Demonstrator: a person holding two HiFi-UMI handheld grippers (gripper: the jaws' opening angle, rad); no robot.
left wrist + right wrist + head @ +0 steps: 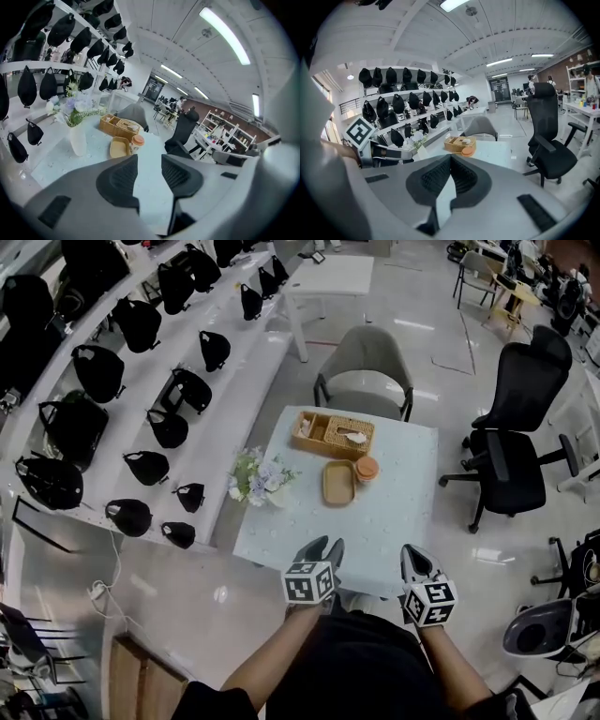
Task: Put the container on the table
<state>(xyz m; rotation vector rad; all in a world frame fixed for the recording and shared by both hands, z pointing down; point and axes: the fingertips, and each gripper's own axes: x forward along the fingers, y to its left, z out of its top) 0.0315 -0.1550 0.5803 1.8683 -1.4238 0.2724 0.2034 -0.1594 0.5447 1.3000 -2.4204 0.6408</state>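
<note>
A small jar-like container with an orange lid (pixel 367 470) stands on the white table (pixel 394 521), beside a shallow tan tray (pixel 338 483). The left gripper view shows the same container (pixel 137 142) and tray (pixel 119 146) well ahead of the jaws. My left gripper (pixel 323 547) hovers at the table's near edge, open and empty (pixel 149 161). My right gripper (pixel 417 559) is held just right of it, shut with nothing in it (pixel 450 157). Both grippers are well short of the container.
A wicker organiser basket (pixel 333 434) sits at the table's far side, and a flower vase (pixel 258 477) on its left edge. A grey chair (pixel 366 371) stands behind the table. A black office chair (pixel 516 446) is to the right, and shelves of black bags (pixel 141 399) to the left.
</note>
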